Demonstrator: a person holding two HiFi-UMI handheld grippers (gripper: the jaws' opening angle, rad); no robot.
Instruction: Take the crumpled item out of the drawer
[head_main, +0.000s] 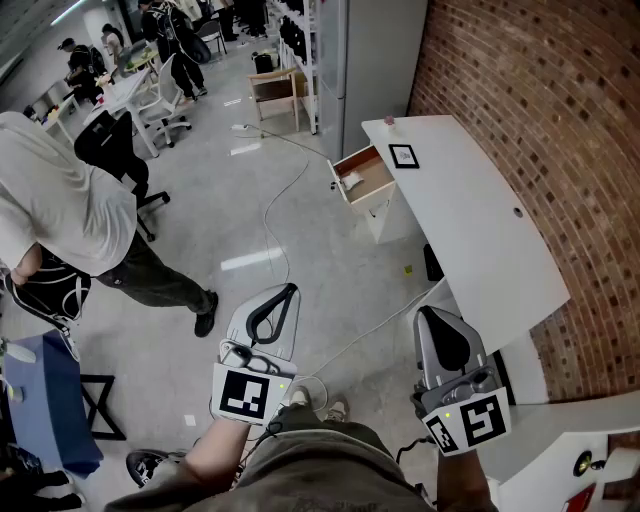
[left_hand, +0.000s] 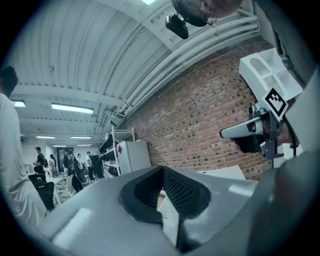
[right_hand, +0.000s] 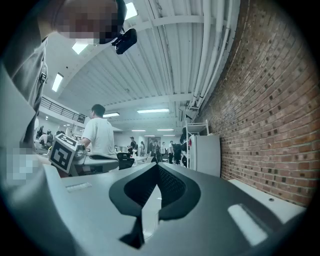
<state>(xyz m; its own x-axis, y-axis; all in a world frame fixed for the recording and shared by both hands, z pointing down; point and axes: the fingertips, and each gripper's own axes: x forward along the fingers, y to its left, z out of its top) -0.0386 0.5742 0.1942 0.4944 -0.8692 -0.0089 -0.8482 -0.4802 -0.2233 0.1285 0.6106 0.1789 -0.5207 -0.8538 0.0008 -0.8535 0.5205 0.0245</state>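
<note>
Grey polished floor (head_main: 300, 270) runs through an open workshop, with a red brick wall (head_main: 540, 110) along the right. Nearest, both hand-held tools point level and away from the wearer. On the left gripper (head_main: 287, 293) the jaws are closed together with nothing between them. On the right gripper (head_main: 432, 318) the jaws are fully closed and likewise empty; it sits just beside the near end of the long white desk (head_main: 480, 220). A person in a white shirt (head_main: 60, 210) stands at left, well apart. A thin white cable (head_main: 283, 205) trails across the floor. Farther off, the wood-lined drawer (head_main: 372, 172) stands pulled out of the white pedestal cabinet (head_main: 388, 215) beneath the desk's far end. The crumpled white item (head_main: 352, 181) lies inside the drawer, well apart from both grippers.
</note>
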